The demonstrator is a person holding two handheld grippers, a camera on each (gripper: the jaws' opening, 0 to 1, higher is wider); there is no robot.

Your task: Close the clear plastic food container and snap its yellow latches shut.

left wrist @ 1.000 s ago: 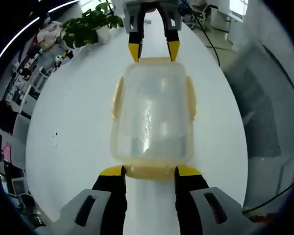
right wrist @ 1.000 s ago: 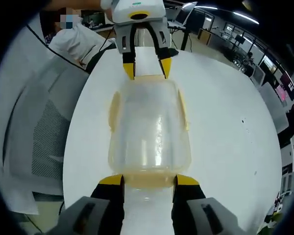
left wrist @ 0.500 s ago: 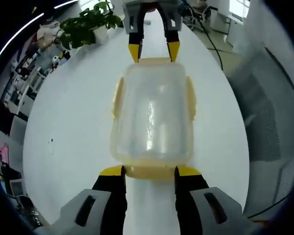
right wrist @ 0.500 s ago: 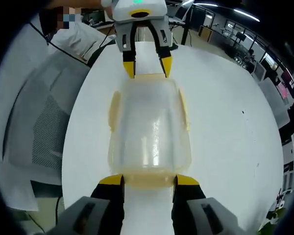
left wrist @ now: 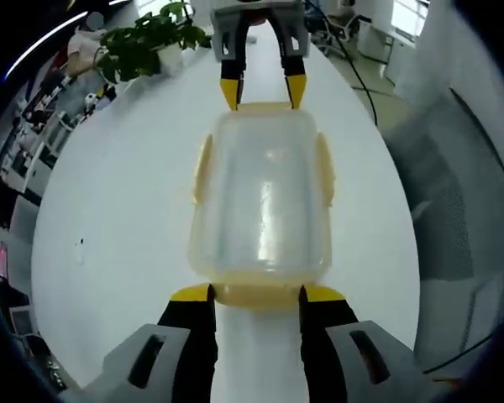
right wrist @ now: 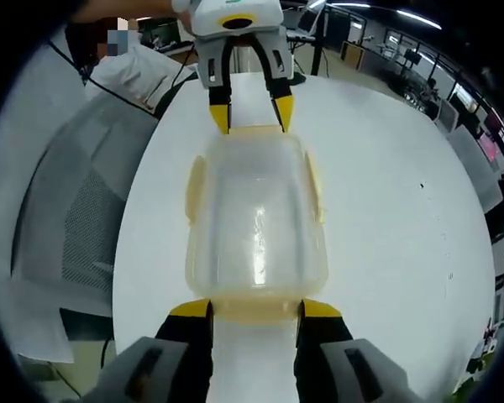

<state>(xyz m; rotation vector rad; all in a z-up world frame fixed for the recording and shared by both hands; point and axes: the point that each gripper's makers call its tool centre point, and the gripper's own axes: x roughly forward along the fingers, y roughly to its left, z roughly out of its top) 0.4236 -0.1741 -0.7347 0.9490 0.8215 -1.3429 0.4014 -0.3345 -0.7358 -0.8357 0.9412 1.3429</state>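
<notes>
A clear plastic container (left wrist: pixel 260 201) with its lid on lies on the white table (left wrist: pixel 109 218), lengthwise between my two grippers. Yellow latches (left wrist: pixel 202 168) (left wrist: pixel 325 168) run along its long sides. My left gripper (left wrist: pixel 255 293) is open, its yellow tips on either side of the near end latch (left wrist: pixel 256 295). The right gripper (left wrist: pixel 263 91) stands the same way at the far end. In the right gripper view the container (right wrist: pixel 254 222) sits between my open right gripper (right wrist: pixel 255 309) and the left gripper (right wrist: pixel 245 116), with side latches (right wrist: pixel 195 189) (right wrist: pixel 313 186) showing.
A potted plant (left wrist: pixel 147 42) stands at the table's far left in the left gripper view. A grey mesh chair (right wrist: pixel 76 218) sits beside the table edge, and a person's white sleeve (right wrist: pixel 139 71) shows behind the left gripper. Bare table (right wrist: pixel 395 210) lies to the side.
Both views have drifted a little with the hands. The container and the two grippers hold the same places relative to each other.
</notes>
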